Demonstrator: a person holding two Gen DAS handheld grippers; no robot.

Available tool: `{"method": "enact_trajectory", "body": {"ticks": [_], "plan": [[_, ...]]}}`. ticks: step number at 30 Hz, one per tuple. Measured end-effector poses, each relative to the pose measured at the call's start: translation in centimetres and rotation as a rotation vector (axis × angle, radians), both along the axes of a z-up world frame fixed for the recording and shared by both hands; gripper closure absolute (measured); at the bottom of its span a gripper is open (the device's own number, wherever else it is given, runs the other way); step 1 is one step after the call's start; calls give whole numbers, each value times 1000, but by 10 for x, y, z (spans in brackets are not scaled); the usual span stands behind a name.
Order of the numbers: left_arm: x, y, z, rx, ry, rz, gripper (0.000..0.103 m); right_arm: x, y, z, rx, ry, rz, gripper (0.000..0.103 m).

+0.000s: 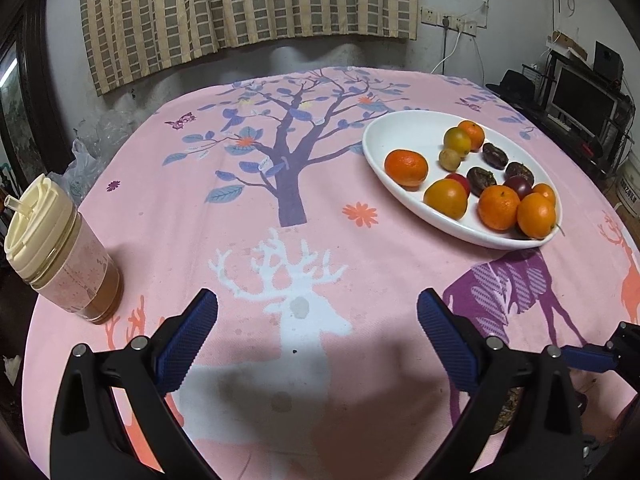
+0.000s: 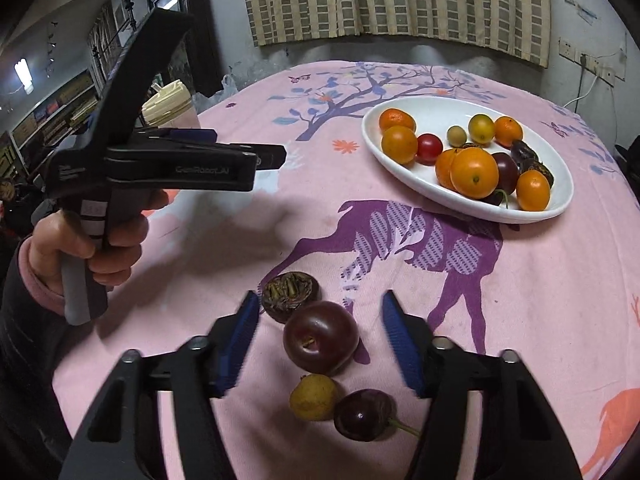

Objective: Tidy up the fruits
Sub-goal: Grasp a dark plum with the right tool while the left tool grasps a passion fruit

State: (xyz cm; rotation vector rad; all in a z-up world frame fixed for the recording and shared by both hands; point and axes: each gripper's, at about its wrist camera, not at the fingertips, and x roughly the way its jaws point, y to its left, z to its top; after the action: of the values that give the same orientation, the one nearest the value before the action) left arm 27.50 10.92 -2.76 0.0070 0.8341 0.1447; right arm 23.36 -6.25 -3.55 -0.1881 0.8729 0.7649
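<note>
Jaws of the right gripper (image 2: 318, 344) straddle the dark plum (image 2: 320, 337), untouched

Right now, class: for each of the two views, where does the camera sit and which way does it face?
Left wrist: on the left hand-held gripper, angled down across the pink tablecloth toward the white plate; its open blue fingers show.
Right wrist: on the right hand-held gripper, looking down at a dark plum; the person's left hand shows.
Shared: plate, tablecloth, lidded cup.
</note>
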Motion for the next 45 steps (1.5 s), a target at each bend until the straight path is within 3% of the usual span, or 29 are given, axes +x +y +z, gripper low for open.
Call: {"method": "enact_trajectory", "body": {"ticks": [2, 9, 12, 15, 18, 21, 22, 24, 26, 30, 32, 36, 43, 45], "plan": [[2, 1, -3, 2, 12, 5, 5, -1, -1, -1, -3, 5, -1, 51], [3, 2, -6, 4, 22, 7, 5, -7, 5, -7, -50, 30, 38, 51], [4, 1, -9, 12, 33, 7, 5, -5, 2, -7, -46, 38, 18, 64], [4, 0, -9, 2, 39, -6, 5, 4, -9, -7, 3, 70, -25, 65], [-2, -7, -6, -23, 34, -70, 5, 11, -26, 3, 89, 58, -91, 64], [-16, -22, -3, -93, 23, -217, 6, 19, -44, 10, 151, 41, -178, 64], [-23, -30, -2, -105, 10, -274, 8, 23, -52, 11, 175, 47, -219, 64], [-34, -50, -2, -112, 6, -394, 36, 29, -62, 10, 206, 72, -256, 64], [-41, -65, -5, -131, 25, -473, 43, 33, -67, 8, 232, 102, -267, 64], [-45, -82, -17, -97, 61, -516, 48, 33, -68, 9, 234, 100, -275, 64], [-43, -81, -23, -118, 91, -519, 56, 32, -67, 10, 237, 100, -271, 64], [-44, -78, -30, -149, 121, -535, 58, 32, -67, 8, 233, 107, -270, 64], [-51, -92, -42, -66, 137, -566, 58, 31, -66, 8, 218, 102, -270, 64], [-51, -91, -41, -67, 132, -563, 67, 31, -65, 7, 213, 100, -269, 64]]}}
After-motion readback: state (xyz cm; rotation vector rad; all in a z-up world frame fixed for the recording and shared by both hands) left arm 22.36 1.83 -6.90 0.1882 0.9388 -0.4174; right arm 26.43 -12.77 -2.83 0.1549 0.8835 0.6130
